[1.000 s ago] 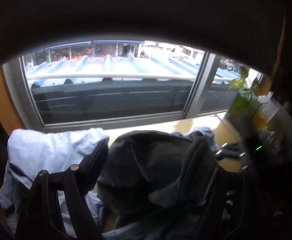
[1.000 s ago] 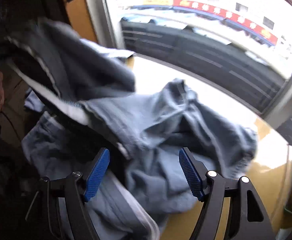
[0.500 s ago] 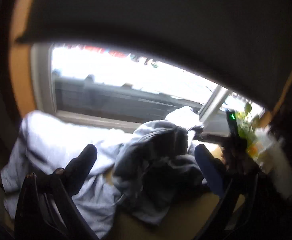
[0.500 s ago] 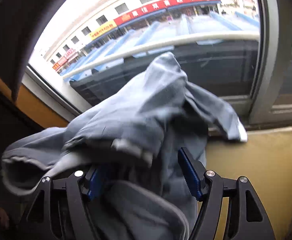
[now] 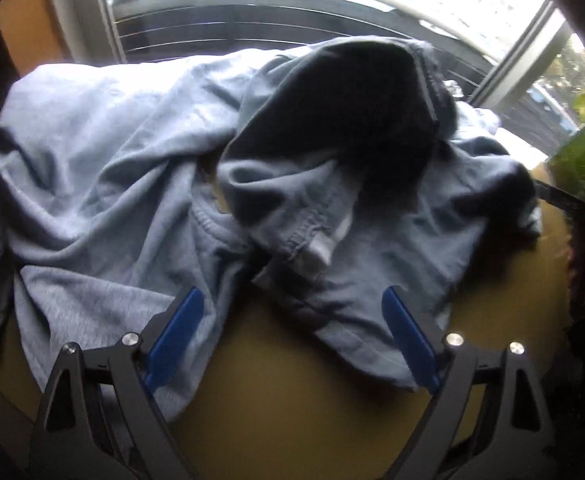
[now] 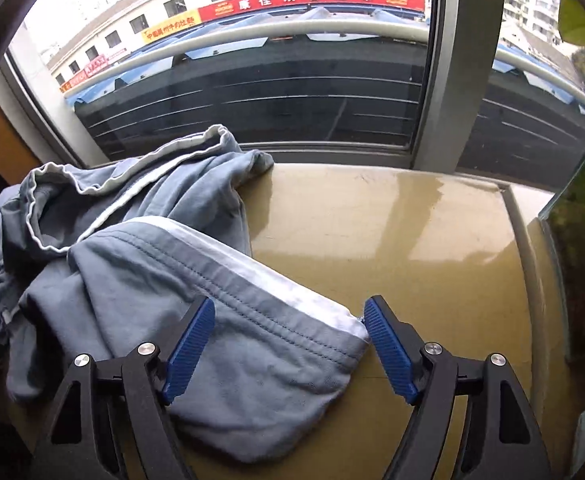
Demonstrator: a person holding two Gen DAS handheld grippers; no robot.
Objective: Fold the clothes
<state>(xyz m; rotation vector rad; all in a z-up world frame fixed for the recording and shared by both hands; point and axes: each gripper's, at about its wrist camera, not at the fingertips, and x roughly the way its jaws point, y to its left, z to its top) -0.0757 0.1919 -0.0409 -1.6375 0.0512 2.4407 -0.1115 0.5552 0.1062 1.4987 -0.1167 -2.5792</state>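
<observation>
Claws first: your right claw stands wide and is opening further, blue pads clear of cloth. A corner of the grey-blue garment, its pale-banded hem uppermost, lies on the bench between the jaws, the hem's tip just short of the right-hand pad. Nothing gripped.

Your left claw is also released; its jaws are easing inward, with only bare bench and loose garment edges between them, no pad pressing on anything.

Outward from there: in the right wrist view the banded hem runs diagonally, from upper left down to the corner at your right claw. The rest of the garment bunches away to the left toward the window, waistband rumpled at the far side. In the left wrist view a lighter grey garment sprawls to the left, partly under the darker one.

Judgement: the right claw is nearer a usable edge. That hem corner sits almost inside it, so closing there looks the natural next grasp.
</observation>
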